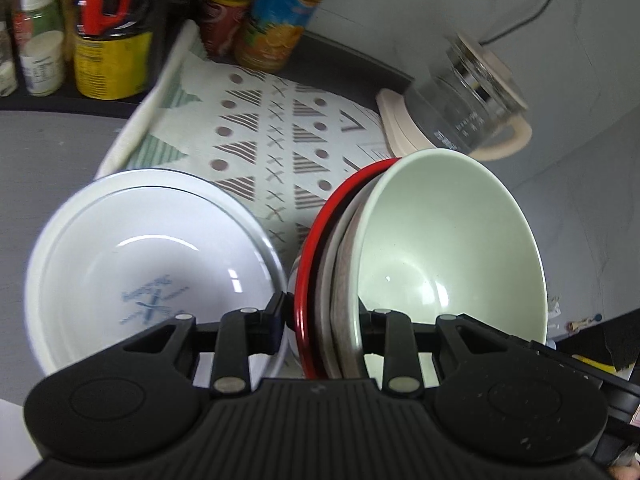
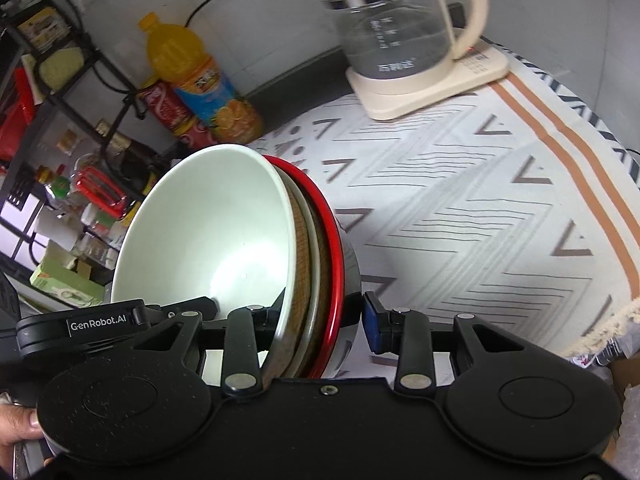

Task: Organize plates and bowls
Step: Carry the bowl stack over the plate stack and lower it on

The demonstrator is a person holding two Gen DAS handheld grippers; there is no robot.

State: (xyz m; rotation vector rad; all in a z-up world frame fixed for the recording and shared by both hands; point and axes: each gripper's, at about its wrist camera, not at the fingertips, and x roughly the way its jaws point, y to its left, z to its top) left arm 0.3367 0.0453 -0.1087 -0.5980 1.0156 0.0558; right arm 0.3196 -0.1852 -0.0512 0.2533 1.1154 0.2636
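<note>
Stack: green bowl [image 1: 448,256] nested in a tan dish [image 1: 340,280] and red-rimmed bowl [image 1: 310,264], tilted above the patterned cloth [image 2: 460,200].
Left gripper [image 1: 322,320]: clamped across the stack's rim.
Right gripper [image 2: 320,316]: jaws straddle the rim; the blue pad looks apart from it.
White bowl [image 1: 152,264]: just beside the stack, near the cloth's left edge.
Advice: level the stack, keep both grips even, and lower it clear of the kettle [image 2: 404,40].
</note>
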